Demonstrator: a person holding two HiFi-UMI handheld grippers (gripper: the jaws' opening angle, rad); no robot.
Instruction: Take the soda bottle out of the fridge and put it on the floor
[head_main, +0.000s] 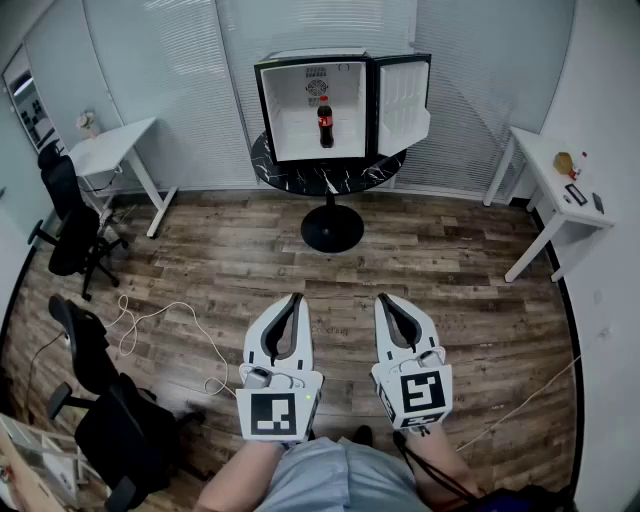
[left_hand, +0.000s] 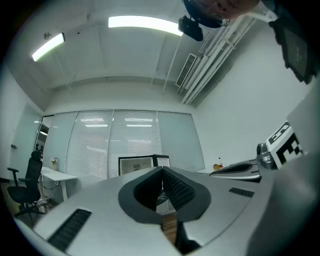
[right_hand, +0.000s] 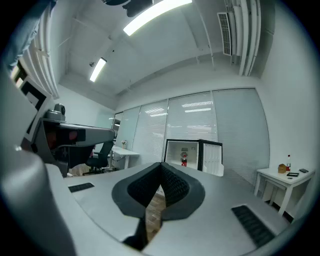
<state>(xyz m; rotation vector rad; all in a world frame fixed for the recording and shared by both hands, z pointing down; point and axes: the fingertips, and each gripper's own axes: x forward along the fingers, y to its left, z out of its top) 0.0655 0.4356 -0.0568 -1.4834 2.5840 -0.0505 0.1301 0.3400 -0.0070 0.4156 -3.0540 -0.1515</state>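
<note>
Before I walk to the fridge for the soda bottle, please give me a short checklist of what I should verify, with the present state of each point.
1. Fridge door open: ok.
2. Soda bottle upright inside the fridge, nothing in front of it: ok.
3. Left tongs empty: ok, shut on nothing.
4. Right tongs ready to grasp: not ok, shut; they likely must open first.
5. Wooden floor toward the round table free of obstacles: ok; the white cable lies off to the left.
6. Bottle within reach: not ok, it stands far ahead.
</note>
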